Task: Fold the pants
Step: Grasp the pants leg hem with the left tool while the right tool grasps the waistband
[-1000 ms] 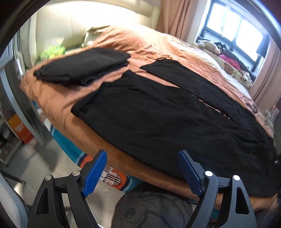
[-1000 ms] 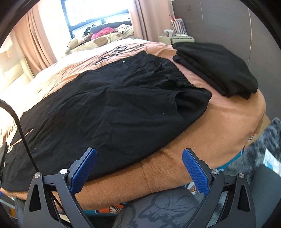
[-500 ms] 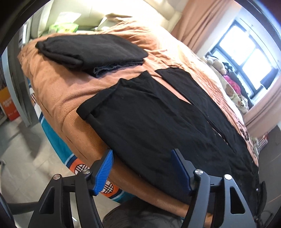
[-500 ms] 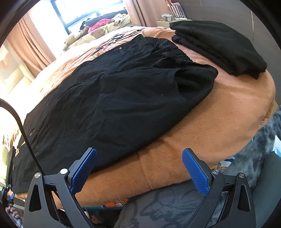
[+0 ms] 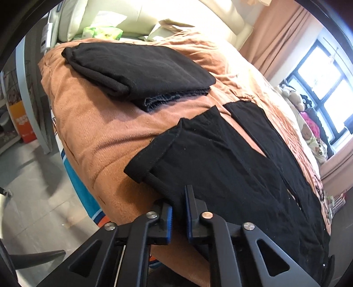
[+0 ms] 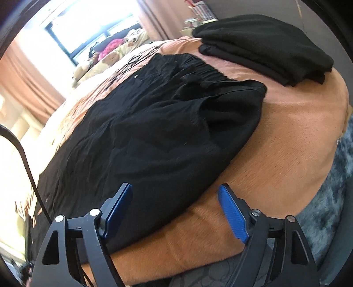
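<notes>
Black pants lie spread flat on the orange bedspread, legs toward the left wrist view, waistband toward the right wrist view. My left gripper is shut on the near edge of the pants close to the leg hem. My right gripper is open at the bed's near edge. Its left finger is over the pants and its right finger is over the bare bedspread.
A folded black garment lies near the head of the bed, and another folded pile lies past the waistband. Pillows and a headboard stand behind. Stuffed toys sit by the window. Tiled floor lies below left, a grey rug right.
My left gripper moved in to the leg hem edge and closed on the pants. My right gripper moved closer to the pants near the waist and stayed open.
</notes>
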Demonstrator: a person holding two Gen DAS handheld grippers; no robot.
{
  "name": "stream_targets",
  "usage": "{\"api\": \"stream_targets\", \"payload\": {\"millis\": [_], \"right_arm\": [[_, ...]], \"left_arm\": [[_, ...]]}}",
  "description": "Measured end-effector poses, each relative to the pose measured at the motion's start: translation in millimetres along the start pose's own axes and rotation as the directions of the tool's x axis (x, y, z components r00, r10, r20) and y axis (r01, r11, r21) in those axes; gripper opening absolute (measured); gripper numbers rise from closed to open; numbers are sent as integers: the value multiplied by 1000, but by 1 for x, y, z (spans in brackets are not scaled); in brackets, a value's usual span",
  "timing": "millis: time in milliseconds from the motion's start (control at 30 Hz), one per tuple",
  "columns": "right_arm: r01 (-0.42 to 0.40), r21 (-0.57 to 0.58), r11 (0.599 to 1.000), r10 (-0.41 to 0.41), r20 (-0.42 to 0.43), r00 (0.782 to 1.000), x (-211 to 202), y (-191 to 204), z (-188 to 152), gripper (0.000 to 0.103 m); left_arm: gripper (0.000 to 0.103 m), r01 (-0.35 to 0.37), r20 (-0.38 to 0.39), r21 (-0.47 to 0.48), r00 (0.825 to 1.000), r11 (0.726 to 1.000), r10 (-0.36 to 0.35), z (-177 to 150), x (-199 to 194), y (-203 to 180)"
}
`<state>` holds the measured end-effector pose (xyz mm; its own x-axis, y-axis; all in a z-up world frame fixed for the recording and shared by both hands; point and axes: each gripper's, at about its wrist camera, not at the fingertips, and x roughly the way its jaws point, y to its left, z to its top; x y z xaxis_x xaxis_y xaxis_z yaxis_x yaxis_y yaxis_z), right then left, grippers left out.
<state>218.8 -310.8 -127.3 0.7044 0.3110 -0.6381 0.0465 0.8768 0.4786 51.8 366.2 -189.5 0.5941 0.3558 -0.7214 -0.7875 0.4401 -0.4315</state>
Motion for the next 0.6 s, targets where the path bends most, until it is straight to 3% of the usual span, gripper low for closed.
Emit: {"api": "stream_targets", "payload": {"millis": [267,433,600], "right_arm": [[26,72,997,-29,45,999,6,-25,19,79],[-14,113,993,7,70,998,19,-41,34,79],[-54,141,989,41,94,995,37,-52,44,68]], "left_arm": [[3,1,65,-16,998,1000,0,15,-18,-9],[2,0,96,-18,995,1000,1,19,-26,-16],[2,-8,110,-14,994,1000,10,21,-30,-19]]}}
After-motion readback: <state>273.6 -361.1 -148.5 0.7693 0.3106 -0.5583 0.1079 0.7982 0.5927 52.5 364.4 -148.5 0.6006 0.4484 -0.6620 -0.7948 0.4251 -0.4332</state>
